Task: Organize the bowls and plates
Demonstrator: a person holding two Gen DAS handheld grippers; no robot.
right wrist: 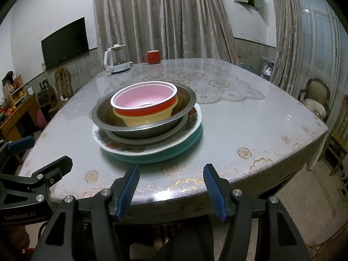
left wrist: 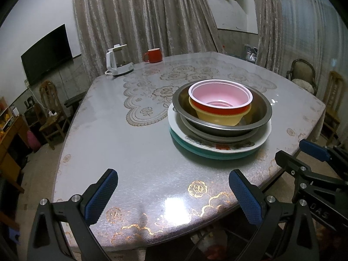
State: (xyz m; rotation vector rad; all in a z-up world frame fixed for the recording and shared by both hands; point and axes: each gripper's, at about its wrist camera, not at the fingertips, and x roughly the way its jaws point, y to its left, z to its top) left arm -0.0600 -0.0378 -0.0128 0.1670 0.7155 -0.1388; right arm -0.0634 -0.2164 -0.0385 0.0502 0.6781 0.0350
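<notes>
Nesting red bowl in steel bowl.

Your work surface is a table with a glossy floral-patterned cover. A teal plate at centre bears the dish stack. At your 11 o'clock stands a white kettle; a red mug sits near 12 o'clock.

Left tool and right tool side by side, jaws apart, both empty, angled downward.
</notes>
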